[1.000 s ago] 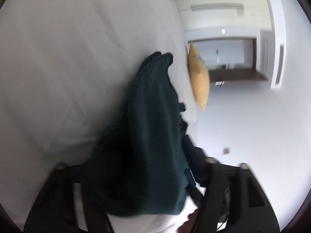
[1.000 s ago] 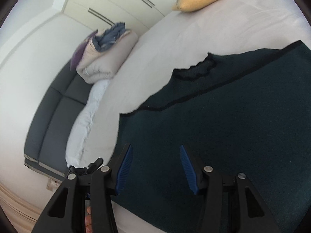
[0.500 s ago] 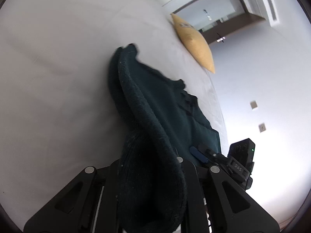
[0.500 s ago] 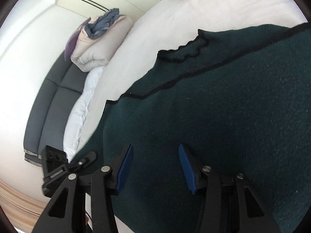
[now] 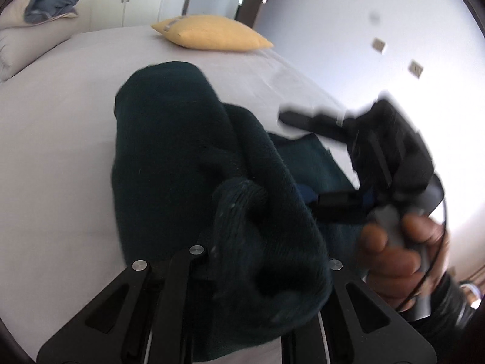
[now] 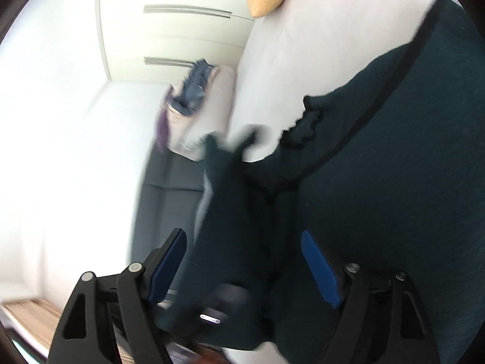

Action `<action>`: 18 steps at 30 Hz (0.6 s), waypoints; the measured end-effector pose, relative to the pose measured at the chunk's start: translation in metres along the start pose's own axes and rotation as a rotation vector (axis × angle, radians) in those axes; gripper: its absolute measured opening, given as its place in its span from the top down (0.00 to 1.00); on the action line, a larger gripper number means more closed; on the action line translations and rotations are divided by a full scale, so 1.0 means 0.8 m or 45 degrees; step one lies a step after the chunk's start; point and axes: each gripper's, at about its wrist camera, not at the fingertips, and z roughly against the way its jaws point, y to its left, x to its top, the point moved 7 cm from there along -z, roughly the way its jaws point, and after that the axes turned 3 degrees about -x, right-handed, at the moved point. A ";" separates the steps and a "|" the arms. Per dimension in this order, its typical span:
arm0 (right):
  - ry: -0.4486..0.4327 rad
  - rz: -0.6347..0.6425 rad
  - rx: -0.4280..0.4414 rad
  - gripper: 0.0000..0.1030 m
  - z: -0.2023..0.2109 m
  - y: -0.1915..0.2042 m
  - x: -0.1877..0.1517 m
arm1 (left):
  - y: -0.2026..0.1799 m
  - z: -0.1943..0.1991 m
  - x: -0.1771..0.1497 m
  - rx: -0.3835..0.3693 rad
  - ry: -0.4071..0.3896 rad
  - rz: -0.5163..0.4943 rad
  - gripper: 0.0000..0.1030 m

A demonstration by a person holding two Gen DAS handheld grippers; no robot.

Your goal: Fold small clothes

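Observation:
A dark green knitted sweater (image 5: 169,139) lies on the white bed (image 5: 60,127), its near part bunched and lifted. My left gripper (image 5: 260,261) is shut on that bunched fold, and the cloth hides its fingertips. A hand (image 5: 391,251) holds my right gripper (image 5: 294,156) just to the right, over the sweater's flat part. In the right wrist view, the right gripper (image 6: 242,261) has its jaws opening wide. A raised fold of the sweater (image 6: 394,182) hangs between its blue pads (image 6: 318,270), which do not press on it.
A yellow pillow (image 5: 212,35) lies at the bed's far end. A folded duvet (image 5: 27,39) with blue-grey clothes on top sits at the far left, before white wardrobe doors (image 6: 182,30). A dark sofa (image 6: 169,188) runs along the bed's side. The view is blurred by motion.
My left gripper has closed on the sweater's fold, lifted it and swung it across toward the right gripper while rolling. The right jaws have spread wider, and that view has tilted.

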 end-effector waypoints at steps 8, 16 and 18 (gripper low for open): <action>-0.010 0.086 -0.161 0.35 0.001 -0.009 0.024 | -0.043 -0.050 -0.032 0.118 0.065 -0.191 0.90; 0.117 -0.001 -0.430 0.54 -0.019 -0.029 0.029 | -0.036 -0.039 -0.039 0.110 0.054 -0.167 0.90; 0.139 -0.021 -0.473 0.54 -0.019 -0.028 0.027 | -0.036 -0.044 -0.038 0.103 0.056 -0.162 0.90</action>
